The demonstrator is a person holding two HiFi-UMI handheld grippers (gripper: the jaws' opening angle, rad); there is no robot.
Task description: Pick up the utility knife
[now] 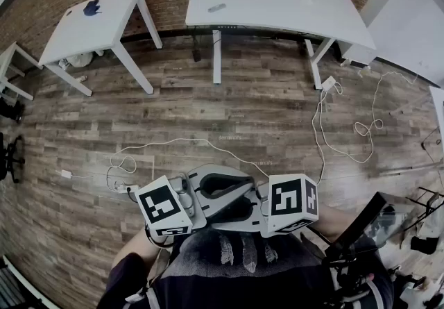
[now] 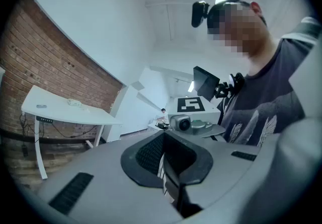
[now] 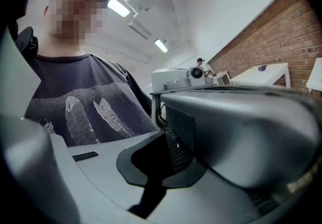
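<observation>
I see no utility knife that I can make out. A small grey oblong thing [image 1: 217,7] lies on the far white table [image 1: 277,12], too small to identify. Both grippers are held close in front of the person's chest, pointing at each other, jaws side by side. My left gripper [image 1: 220,187] is shut with nothing in it; in the left gripper view its jaws [image 2: 163,165] meet, with the right gripper's marker cube [image 2: 191,104] just beyond. My right gripper [image 1: 236,212] is shut and empty too [image 3: 160,170], and the left gripper's body [image 3: 236,127] lies across its view.
A second white table [image 1: 90,23] stands at the back left against the brick wall. White cables [image 1: 326,127] and a power strip [image 1: 125,188] lie on the wooden floor. A dark screen on a stand [image 1: 371,224] is at the lower right.
</observation>
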